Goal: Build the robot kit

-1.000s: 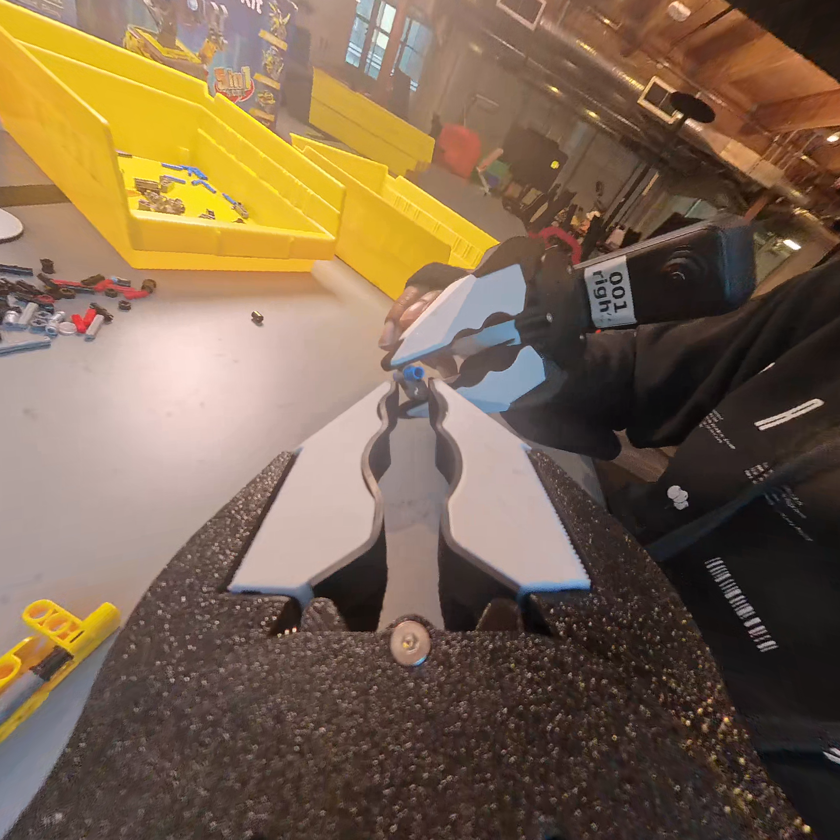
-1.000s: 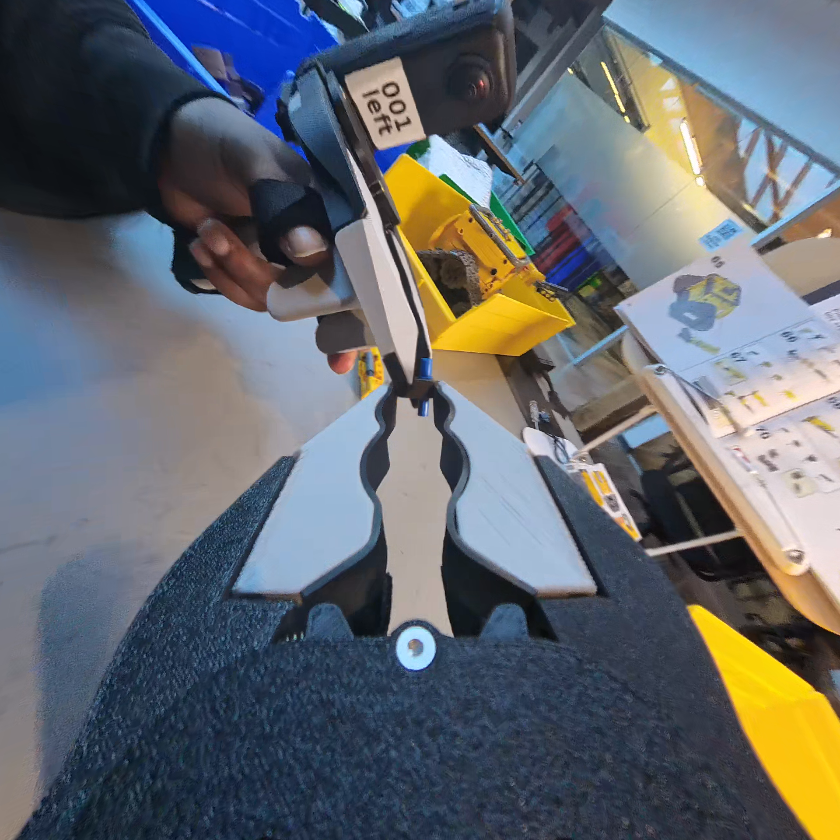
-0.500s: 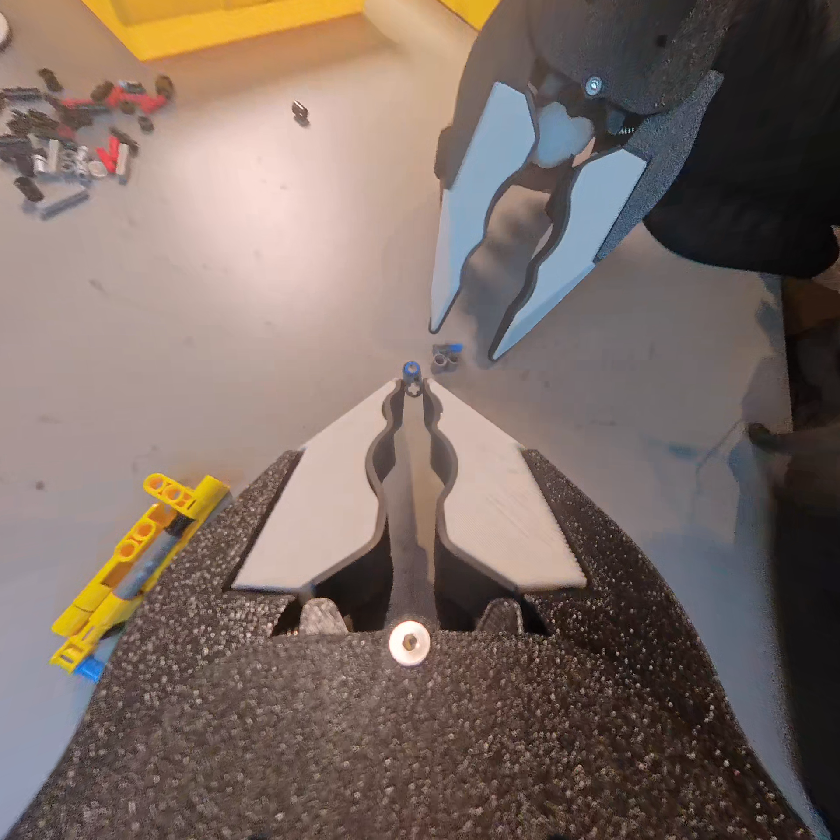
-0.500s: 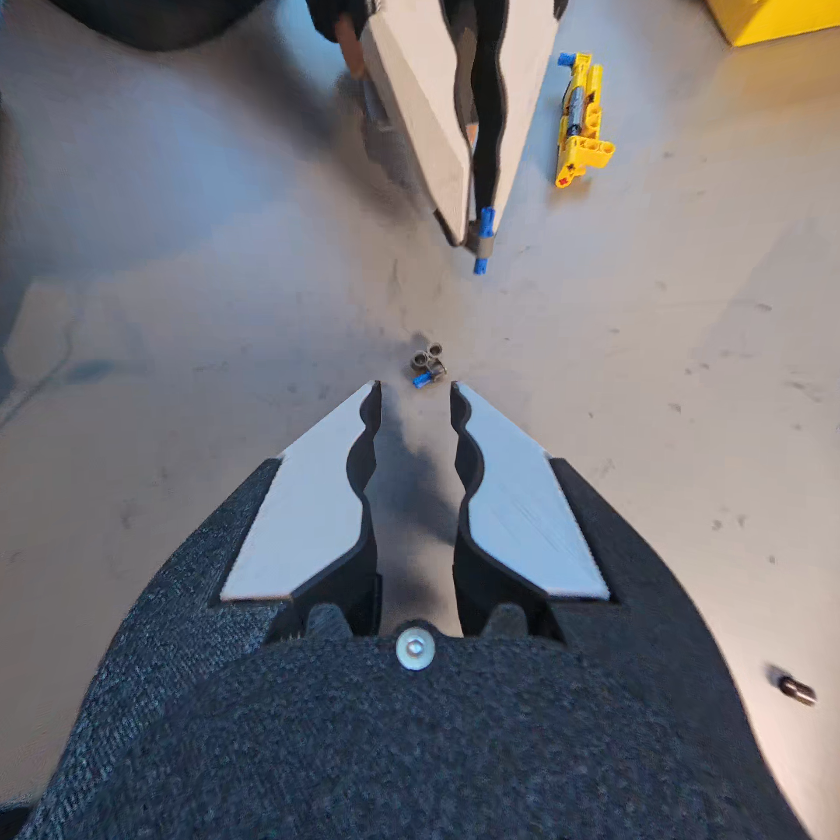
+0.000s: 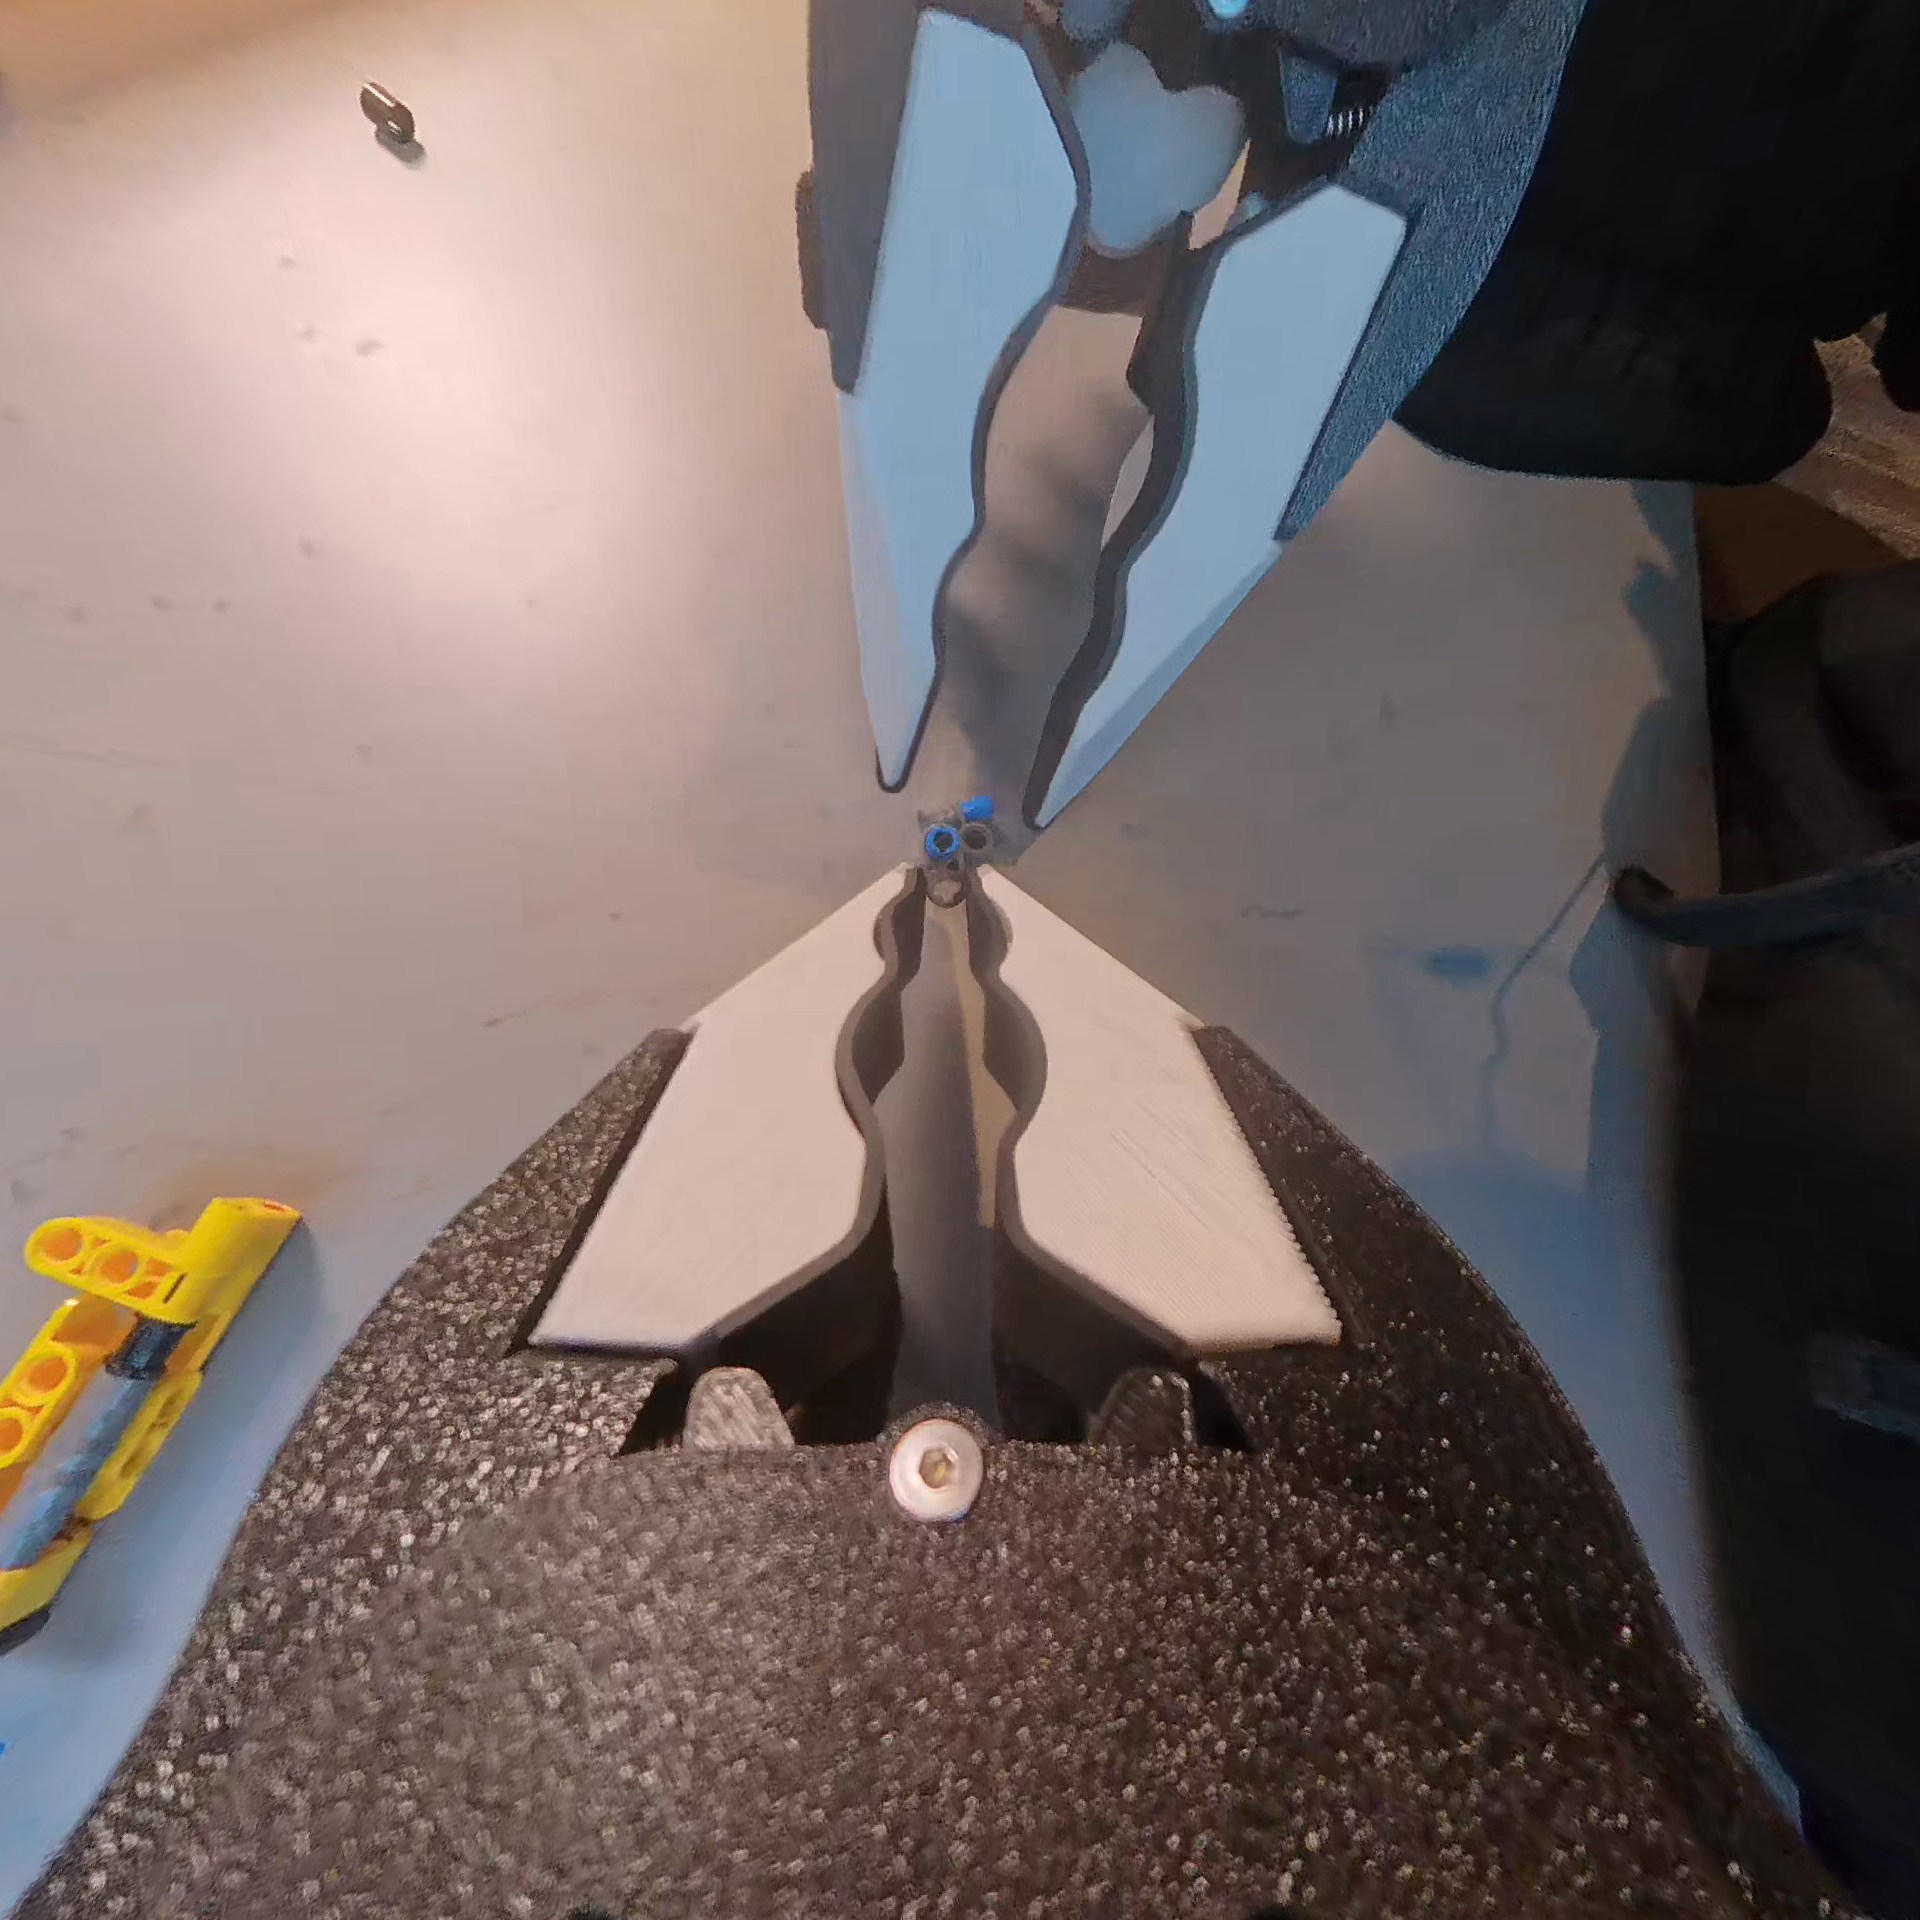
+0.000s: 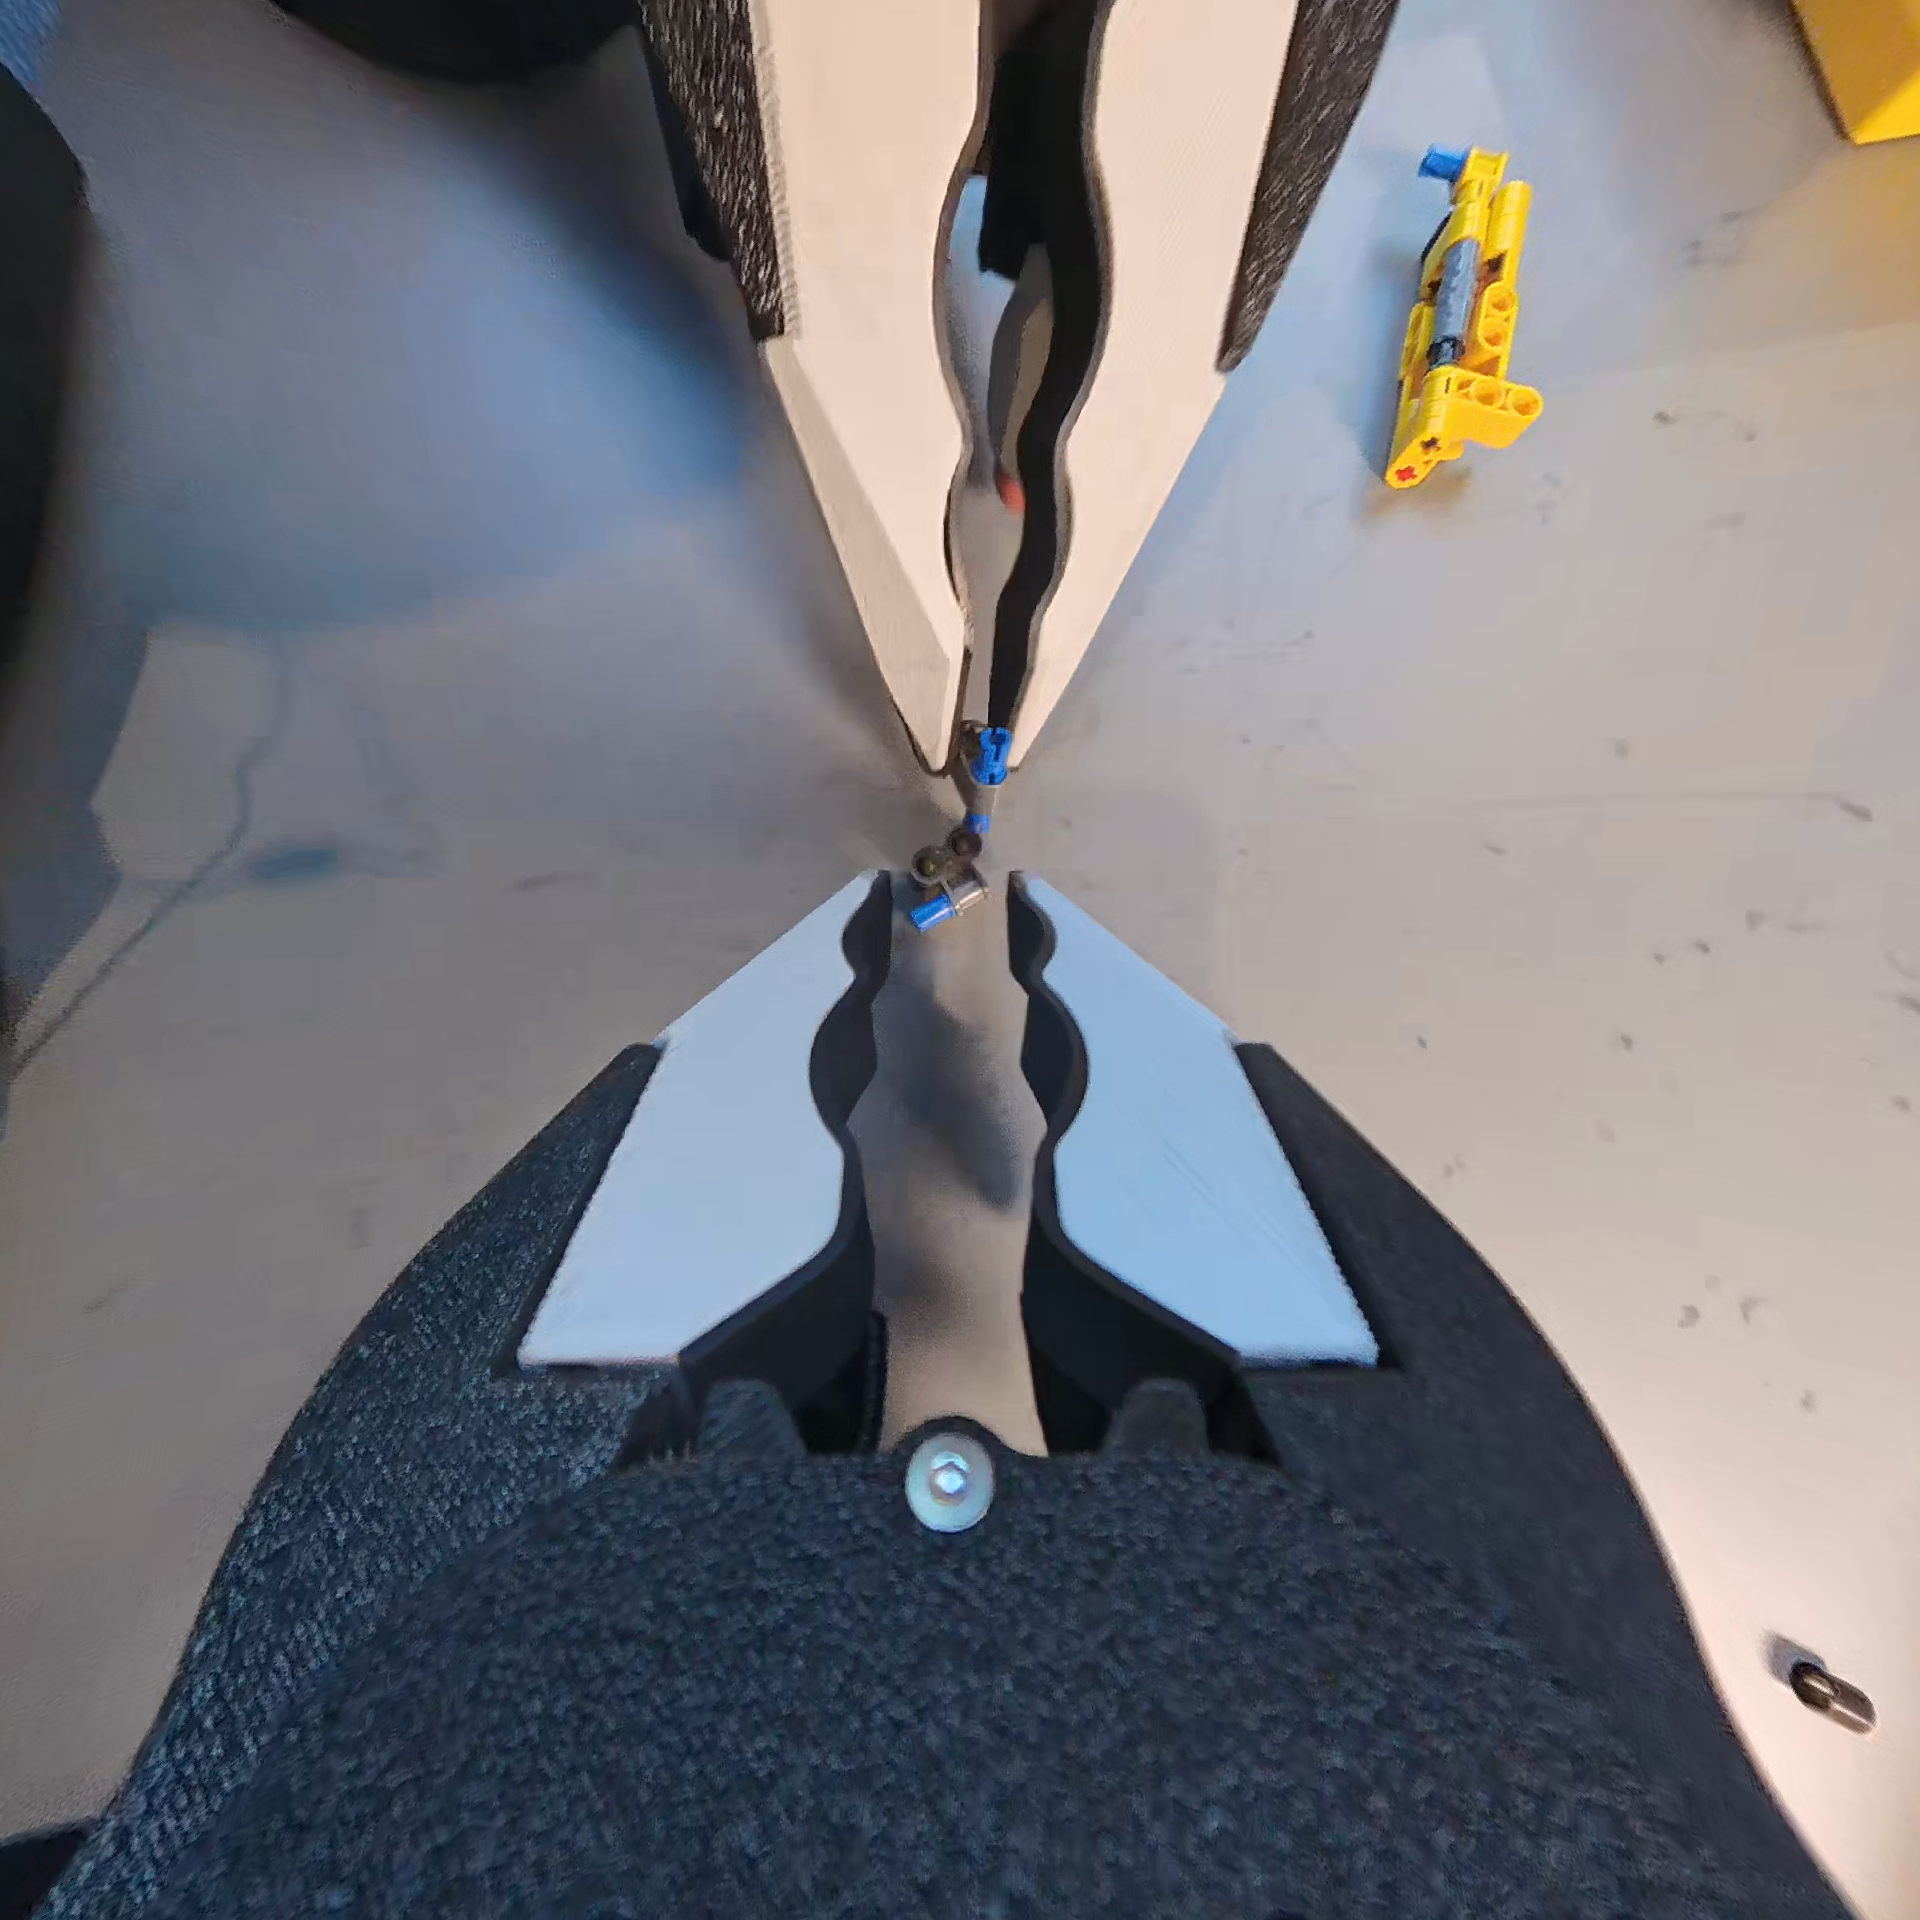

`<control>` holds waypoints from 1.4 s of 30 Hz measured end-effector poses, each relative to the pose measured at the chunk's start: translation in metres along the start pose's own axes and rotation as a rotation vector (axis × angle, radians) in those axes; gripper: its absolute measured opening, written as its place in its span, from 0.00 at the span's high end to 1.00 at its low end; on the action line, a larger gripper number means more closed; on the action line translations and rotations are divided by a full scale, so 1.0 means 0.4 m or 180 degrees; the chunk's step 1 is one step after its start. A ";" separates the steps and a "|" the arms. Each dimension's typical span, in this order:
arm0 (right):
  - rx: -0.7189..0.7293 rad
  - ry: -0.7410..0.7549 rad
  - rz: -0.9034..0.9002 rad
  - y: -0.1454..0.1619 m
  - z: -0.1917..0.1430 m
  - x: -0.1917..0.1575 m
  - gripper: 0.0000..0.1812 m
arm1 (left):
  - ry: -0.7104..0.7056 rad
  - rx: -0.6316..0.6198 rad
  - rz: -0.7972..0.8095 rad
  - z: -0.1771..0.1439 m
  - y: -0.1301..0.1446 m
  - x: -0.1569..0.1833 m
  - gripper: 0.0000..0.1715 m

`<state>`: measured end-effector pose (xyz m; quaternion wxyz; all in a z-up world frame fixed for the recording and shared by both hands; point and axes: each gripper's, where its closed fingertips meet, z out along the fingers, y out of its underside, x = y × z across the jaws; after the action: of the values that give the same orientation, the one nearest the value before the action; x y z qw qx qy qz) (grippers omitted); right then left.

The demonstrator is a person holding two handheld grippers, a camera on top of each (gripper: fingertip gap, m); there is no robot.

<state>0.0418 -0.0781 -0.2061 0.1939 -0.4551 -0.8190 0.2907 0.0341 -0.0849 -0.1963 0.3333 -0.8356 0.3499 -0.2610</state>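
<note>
My left gripper [image 5: 945,878] is shut on a small blue and grey pin [image 5: 943,844], its tip low over the grey table [image 5: 416,623]. In the right wrist view the left gripper [image 6: 982,764] comes in from the top, with the pin [image 6: 987,753] sticking out of its tips. A small dark grey connector with a blue pin [image 6: 940,891] lies on the table just beyond the held pin. My right gripper [image 6: 948,883] is open, and its fingertips stand on either side of the connector. In the left wrist view the right gripper [image 5: 966,800] points down from above.
A yellow beam assembly [image 5: 104,1351] lies on the table to the left of my left gripper; it also shows in the right wrist view [image 6: 1465,322]. A small black piece [image 5: 387,109] lies farther off. A yellow bin corner [image 6: 1870,62] shows at the top right. The grippers are tip to tip, or close to it.
Both grippers came down from mid-air to the table. The right gripper opened and the connector now lies on the table. The two grippers' tips have since moved closer, and the right fingers now straddle the connector.
</note>
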 end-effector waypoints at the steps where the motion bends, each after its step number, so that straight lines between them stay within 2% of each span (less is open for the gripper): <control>1: 0.0079 -0.0013 0.0030 -0.008 -0.010 0.002 0.86 | 0.0009 0.0003 0.0003 0.000 -0.002 0.002 0.96; 5: 0.0460 0.0007 0.0000 -0.054 -0.038 0.011 0.87 | 0.0004 0.0004 0.0030 -0.001 -0.013 0.005 0.96; 11: 0.0527 -0.0018 -0.0074 -0.059 -0.027 0.010 0.96 | -0.0033 0.0042 0.0131 -0.012 -0.026 0.014 0.96; 17: 0.0776 -0.0219 0.0020 -0.072 -0.042 0.008 0.97 | -0.0019 0.0173 0.0160 -0.026 -0.038 0.019 0.96; 28: 0.0650 -0.0348 0.0170 -0.038 -0.018 0.014 0.97 | -0.0037 0.0070 0.0077 -0.002 -0.016 0.004 0.96; 42: 0.0618 -0.0310 0.0108 -0.040 -0.013 0.014 0.97 | -0.0001 -0.0023 0.0052 0.006 -0.004 0.002 0.96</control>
<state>0.0318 -0.0783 -0.1914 0.1922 -0.4333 -0.7876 0.3937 0.0369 -0.0836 -0.1966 0.3325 -0.8340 0.3576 -0.2569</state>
